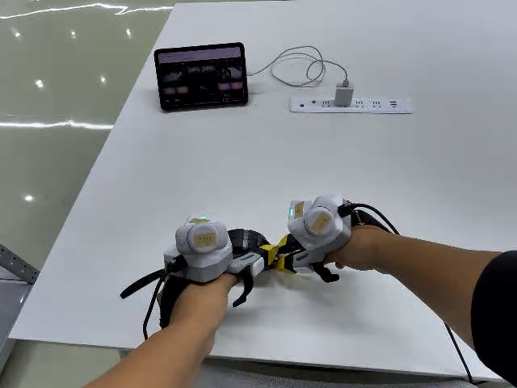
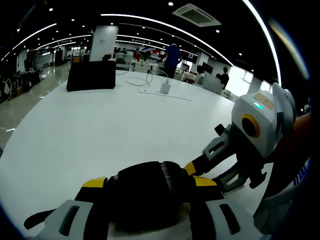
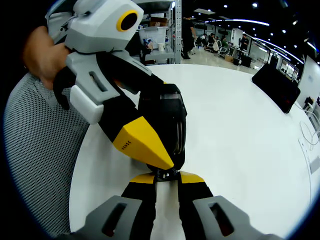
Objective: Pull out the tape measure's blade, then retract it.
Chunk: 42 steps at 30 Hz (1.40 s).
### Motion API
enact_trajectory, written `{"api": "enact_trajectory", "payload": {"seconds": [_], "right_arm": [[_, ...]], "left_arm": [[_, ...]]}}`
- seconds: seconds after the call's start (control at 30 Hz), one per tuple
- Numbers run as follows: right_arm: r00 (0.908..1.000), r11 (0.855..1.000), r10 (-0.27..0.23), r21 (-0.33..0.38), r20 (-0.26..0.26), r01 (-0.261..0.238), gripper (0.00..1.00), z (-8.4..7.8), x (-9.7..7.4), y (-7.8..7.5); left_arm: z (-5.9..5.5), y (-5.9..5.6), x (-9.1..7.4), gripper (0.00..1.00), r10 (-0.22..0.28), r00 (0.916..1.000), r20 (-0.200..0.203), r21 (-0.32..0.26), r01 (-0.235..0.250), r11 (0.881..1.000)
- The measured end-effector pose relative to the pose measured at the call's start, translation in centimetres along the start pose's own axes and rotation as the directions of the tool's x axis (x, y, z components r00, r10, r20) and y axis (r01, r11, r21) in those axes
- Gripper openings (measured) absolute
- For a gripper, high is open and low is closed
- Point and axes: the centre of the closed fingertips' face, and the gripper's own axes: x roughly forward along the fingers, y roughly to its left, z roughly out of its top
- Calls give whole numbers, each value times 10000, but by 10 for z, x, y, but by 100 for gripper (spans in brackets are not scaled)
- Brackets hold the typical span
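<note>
Black round tape measure (image 3: 167,117) clamped in left hand-held gripper (image 2: 150,184), blade tip (image 3: 166,173) pinched in right hand-held gripper (image 3: 167,178).

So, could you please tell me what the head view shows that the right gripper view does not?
The head view adds the person's right forearm and the tablet face-on with its screen lit. The right gripper view adds a close look at the right gripper, its yellow jaw tips pinched at the tape measure's lower edge, plus a patterned shirt and people in the room behind. Both share the left gripper clamped on the black tape measure, at the white table.
</note>
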Motion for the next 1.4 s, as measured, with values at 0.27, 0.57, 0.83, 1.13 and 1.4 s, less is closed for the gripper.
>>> {"api": "enact_trajectory", "payload": {"seconds": [0.27, 0.57, 0.83, 1.13, 1.4], "right_arm": [[10000, 10000, 15, -61, -5, -15, 12, 0, 0, 1], [10000, 10000, 27, -57, 65, -26, 13, 1, -4, 0], [10000, 10000, -2, 61, 44, 2, 18, -1, -8, 0], [9997, 9996, 242, 155, 90, -243, 30, 0, -10, 9], [9993, 9980, 301, 553, 227, -313, 42, 3, -11, 13]], "left_arm": [[0, -1, -1, 62, -103, 9999, -74, 81, 104, 9999], [-2, 4, -4, 66, 19, 9996, -284, 406, -7, 9992], [-1, 8, -7, 76, 101, 9996, -246, 249, -95, 9996], [4, 1, -10, 89, -261, 9996, -127, 245, 264, 9993], [5, -9, -9, 100, -626, 9980, -88, 74, 626, 9980]]}}
